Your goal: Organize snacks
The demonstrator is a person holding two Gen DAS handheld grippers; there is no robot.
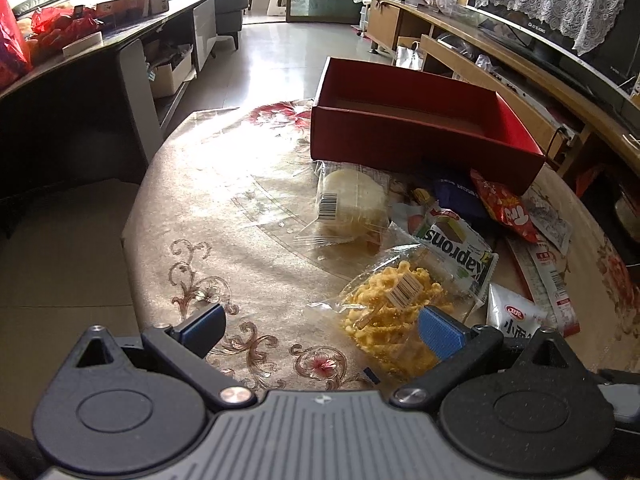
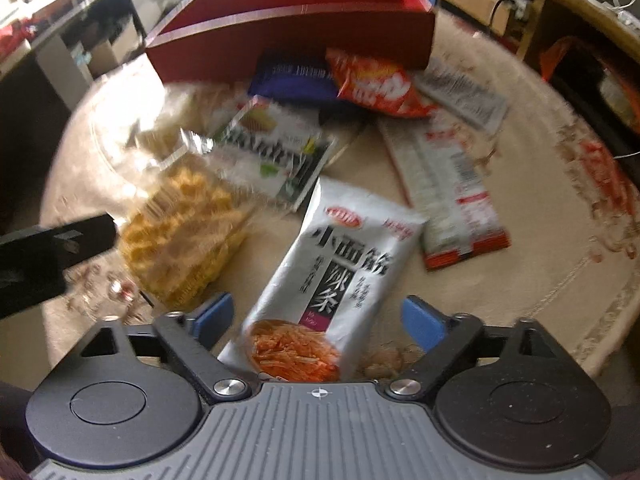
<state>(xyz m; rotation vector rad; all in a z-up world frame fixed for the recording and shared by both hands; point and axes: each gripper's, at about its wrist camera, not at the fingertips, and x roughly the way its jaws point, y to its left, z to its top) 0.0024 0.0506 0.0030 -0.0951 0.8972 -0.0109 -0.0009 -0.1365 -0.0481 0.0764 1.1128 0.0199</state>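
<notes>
An empty red box (image 1: 420, 136) (image 2: 296, 36) stands at the far side of a round table (image 1: 224, 208). Several snack packs lie in front of it: a clear bag of yellow puffs (image 1: 394, 312) (image 2: 180, 232), a pale cake pack (image 1: 352, 204), a Kaprons wafer pack (image 1: 456, 248) (image 2: 276, 148), a blue pack (image 2: 292, 76), a red chip bag (image 1: 504, 208) (image 2: 376, 84), and a white spicy-strip pack (image 2: 340, 276) (image 1: 512, 314). My left gripper (image 1: 320, 330) is open, its right finger over the puff bag. My right gripper (image 2: 318, 318) is open around the white pack's near end.
A long red-and-white packet (image 2: 448, 188) and a grey sachet (image 2: 460, 92) lie right of the pile. The left gripper's body (image 2: 48, 252) shows at the right wrist view's left edge. A dark sideboard (image 1: 100, 80) stands left, a wooden TV bench (image 1: 520, 60) right.
</notes>
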